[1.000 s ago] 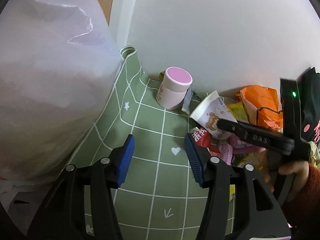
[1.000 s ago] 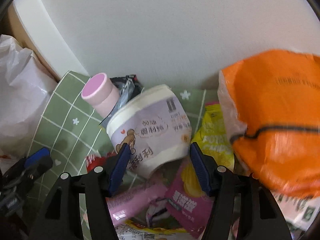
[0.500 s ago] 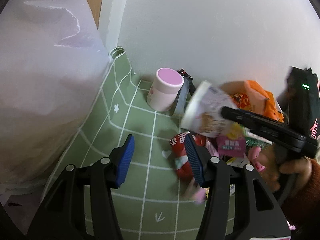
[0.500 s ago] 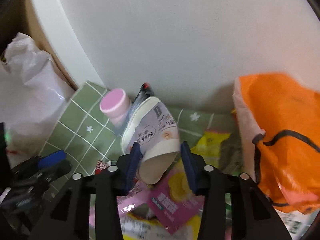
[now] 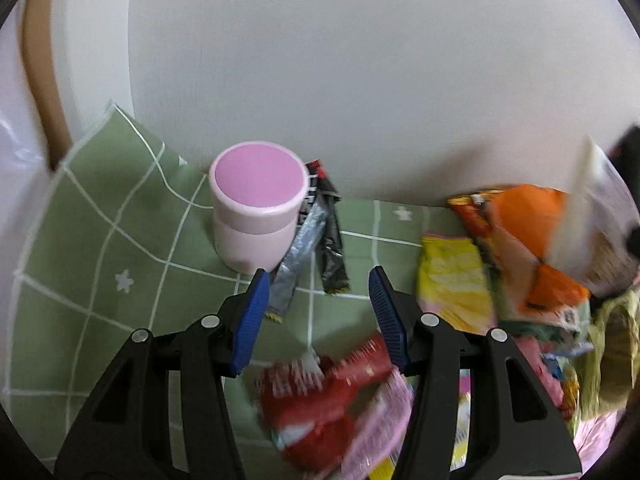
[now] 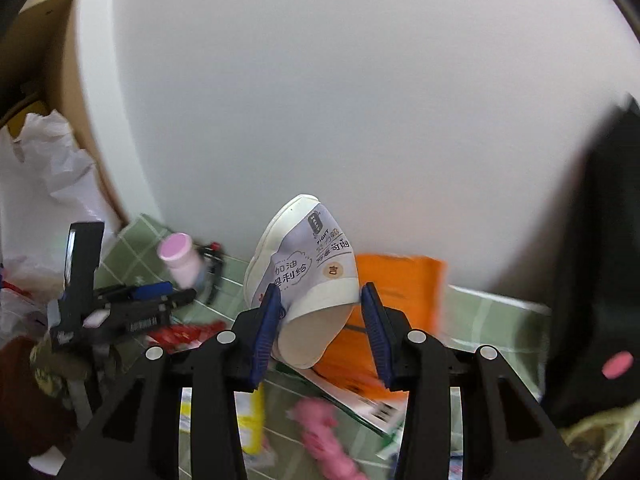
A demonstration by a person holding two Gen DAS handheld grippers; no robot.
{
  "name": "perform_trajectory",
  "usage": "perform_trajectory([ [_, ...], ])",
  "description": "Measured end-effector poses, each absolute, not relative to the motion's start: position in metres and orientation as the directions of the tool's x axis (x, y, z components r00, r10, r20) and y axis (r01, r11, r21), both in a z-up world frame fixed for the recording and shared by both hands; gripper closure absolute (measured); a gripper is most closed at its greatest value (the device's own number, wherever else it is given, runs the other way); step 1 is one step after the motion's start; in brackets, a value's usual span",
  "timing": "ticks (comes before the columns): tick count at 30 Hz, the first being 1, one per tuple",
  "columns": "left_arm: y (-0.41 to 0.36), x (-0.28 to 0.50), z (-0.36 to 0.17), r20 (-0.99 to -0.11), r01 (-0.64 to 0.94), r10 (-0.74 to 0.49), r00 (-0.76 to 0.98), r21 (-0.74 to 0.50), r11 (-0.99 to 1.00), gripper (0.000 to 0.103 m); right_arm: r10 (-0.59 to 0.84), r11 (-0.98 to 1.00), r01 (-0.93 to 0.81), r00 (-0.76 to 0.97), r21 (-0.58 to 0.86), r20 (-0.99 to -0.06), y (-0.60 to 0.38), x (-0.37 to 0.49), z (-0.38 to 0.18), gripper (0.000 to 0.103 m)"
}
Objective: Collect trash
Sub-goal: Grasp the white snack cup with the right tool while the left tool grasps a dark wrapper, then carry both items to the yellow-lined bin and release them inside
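Right hand-held gripper (image 6: 322, 322) held paper cup (image 6: 308, 284) near base; cup looked light, thin-walled, easily crushed. Left hand-held gripper (image 5: 316, 316) was wide, holding nothing, above wrappers (image 5: 320, 396).

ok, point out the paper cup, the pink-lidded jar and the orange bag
paper cup (image 6: 316, 276), right wrist view, printed side wall
pink-lidded jar (image 5: 259, 178), left wrist view, flat lid top
orange bag (image 6: 400, 284), right wrist view, upper front face

Bare green cloth (image 5: 100, 264) left of the pink tub (image 5: 256, 212): room to pass. Blocked ahead by a silver wrapper (image 5: 298, 256) between open blue fingers (image 5: 250, 320); blocked right by heaped packets (image 5: 456, 280). White wall (image 5: 360, 80) behind.
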State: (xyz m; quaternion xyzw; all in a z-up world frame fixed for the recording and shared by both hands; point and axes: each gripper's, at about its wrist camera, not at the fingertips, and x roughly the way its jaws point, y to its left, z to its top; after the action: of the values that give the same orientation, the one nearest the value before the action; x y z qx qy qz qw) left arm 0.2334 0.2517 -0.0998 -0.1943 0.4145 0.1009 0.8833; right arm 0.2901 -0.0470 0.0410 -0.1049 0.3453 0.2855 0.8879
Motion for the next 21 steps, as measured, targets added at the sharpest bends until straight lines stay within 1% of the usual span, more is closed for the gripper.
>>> perform_trajectory([
  [3,0.258,0.248,-0.113,-0.813,-0.391,0.028,0.582,-0.249,0.886,0.054,0.409,0.842,-0.538,0.602,0.031,-0.686,-0.067,0.293,0.032,0.064],
  [5,0.258,0.254,-0.113,-0.814,-0.402,0.030,0.580,-0.254,0.879,0.052,0.403,0.857,-0.512,0.600,0.055,-0.691,-0.078,0.295,0.028,0.065],
  [6,0.255,0.259,-0.113,-0.819,-0.404,0.033,0.572,-0.247,0.881,0.051,0.400,0.863,-0.501,0.600,0.065,-0.693,-0.085,0.296,0.027,0.068],
  [8,0.250,0.265,-0.113,-0.820,-0.397,0.021,0.571,-0.254,0.882,0.050,0.388,0.874,-0.480,0.602,0.072,-0.698,-0.093,0.296,0.023,0.068],
  [11,0.235,0.275,-0.114,-0.830,-0.396,0.058,0.555,-0.203,0.896,0.050,0.375,0.885,-0.459,0.610,0.075,-0.698,-0.099,0.296,0.018,0.068],
  [12,0.231,0.279,-0.114,-0.836,-0.408,0.103,0.538,-0.152,0.900,0.058,0.375,0.887,-0.455,0.611,0.078,-0.697,-0.104,0.296,0.019,0.068],
  [13,0.227,0.282,-0.114,-0.838,-0.416,0.122,0.532,-0.133,0.899,0.067,0.377,0.888,-0.452,0.612,0.083,-0.695,-0.107,0.295,0.019,0.068],
  [14,0.227,0.283,-0.115,-0.839,-0.420,0.122,0.531,-0.136,0.897,0.089,0.380,0.889,-0.449,0.614,0.090,-0.692,-0.110,0.295,0.020,0.068],
  [16,0.226,0.283,-0.114,-0.832,-0.410,0.068,0.550,-0.198,0.891,0.089,0.390,0.890,-0.445,0.621,0.104,-0.680,-0.117,0.292,0.025,0.068],
  [21,0.230,0.253,-0.087,-0.771,-0.340,0.005,0.636,-0.275,0.899,0.089,0.401,0.890,-0.441,0.630,0.119,-0.665,-0.128,0.288,0.029,0.069],
])
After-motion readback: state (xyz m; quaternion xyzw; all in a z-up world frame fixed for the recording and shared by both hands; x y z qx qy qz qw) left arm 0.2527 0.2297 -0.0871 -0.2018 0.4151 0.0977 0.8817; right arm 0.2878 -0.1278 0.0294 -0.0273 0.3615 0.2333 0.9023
